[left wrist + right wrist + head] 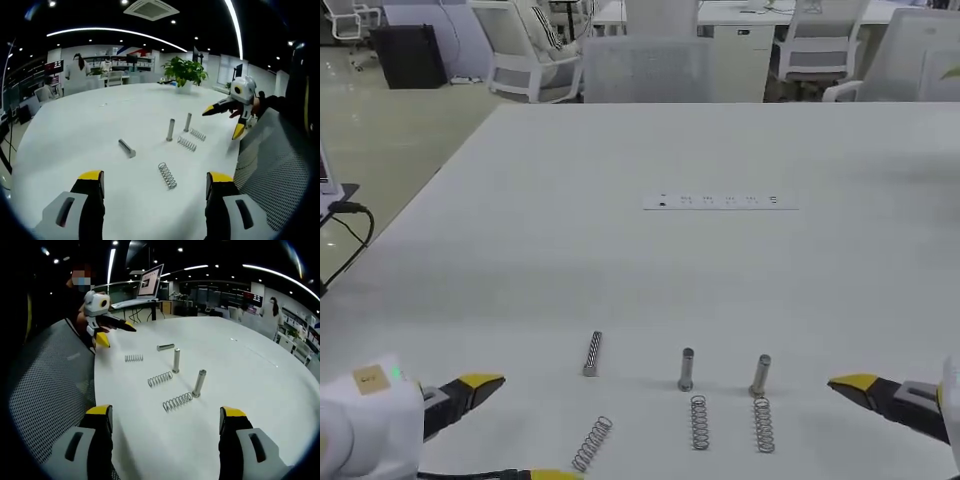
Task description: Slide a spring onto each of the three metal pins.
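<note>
A: Where are the three pins?
B: They are set in a row near the near edge of the counter [740, 150]. The middle pin [686, 369] and the right pin [761, 375] are stood upright. The left pin [592, 353] is laid on its side.
A: And the springs?
B: One spring is laid in front of each pin, closer to that edge: the left spring [592, 443], the middle spring [699, 422] and the right spring [763, 424]. None is slid on a pin yet. Each is likely put by its own pin so that it need only be moved a little way.
A: How are the jaws held?
B: The jaws of the left gripper [155, 176] are spread wide and nothing is held in them. The same is seen at the right gripper [165, 412]. They are held low at the two sides of the row, probably so that either can be brought in without the other being bumped.
A: What should be watched?
B: The left pin may have to be stood up or held, since a spring is slid on more easily over a free end. The upright pins could be tipped if pushed sideways.
</note>
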{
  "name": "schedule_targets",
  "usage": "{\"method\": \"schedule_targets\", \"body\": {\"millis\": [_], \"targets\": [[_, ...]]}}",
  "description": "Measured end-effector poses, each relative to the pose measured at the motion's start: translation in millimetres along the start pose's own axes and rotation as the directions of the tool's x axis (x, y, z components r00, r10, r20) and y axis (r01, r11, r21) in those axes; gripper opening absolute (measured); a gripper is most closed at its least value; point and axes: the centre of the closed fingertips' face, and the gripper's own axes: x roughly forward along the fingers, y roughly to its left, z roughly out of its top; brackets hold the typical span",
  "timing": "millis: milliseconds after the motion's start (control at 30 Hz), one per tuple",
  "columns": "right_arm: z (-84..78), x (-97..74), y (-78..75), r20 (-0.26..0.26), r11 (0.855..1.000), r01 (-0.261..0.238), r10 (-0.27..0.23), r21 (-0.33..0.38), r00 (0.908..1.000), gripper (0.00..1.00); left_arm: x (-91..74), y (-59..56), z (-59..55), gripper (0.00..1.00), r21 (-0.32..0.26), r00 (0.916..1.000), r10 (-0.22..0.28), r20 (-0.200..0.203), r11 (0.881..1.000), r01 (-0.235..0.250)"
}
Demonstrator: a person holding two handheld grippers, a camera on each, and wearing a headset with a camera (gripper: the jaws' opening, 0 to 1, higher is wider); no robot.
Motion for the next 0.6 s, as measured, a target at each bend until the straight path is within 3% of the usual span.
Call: {"method": "schedule_targets", "body": {"millis": [600], "targets": [[-1.9,-1.2,0.2,0.001,1.000,0.010,-0.010,0.012,1.0000,0.87,10.8,17.5,18.1,0.79,0.027,1.0000,-0.004,0.006,1.000,0.004]]}}
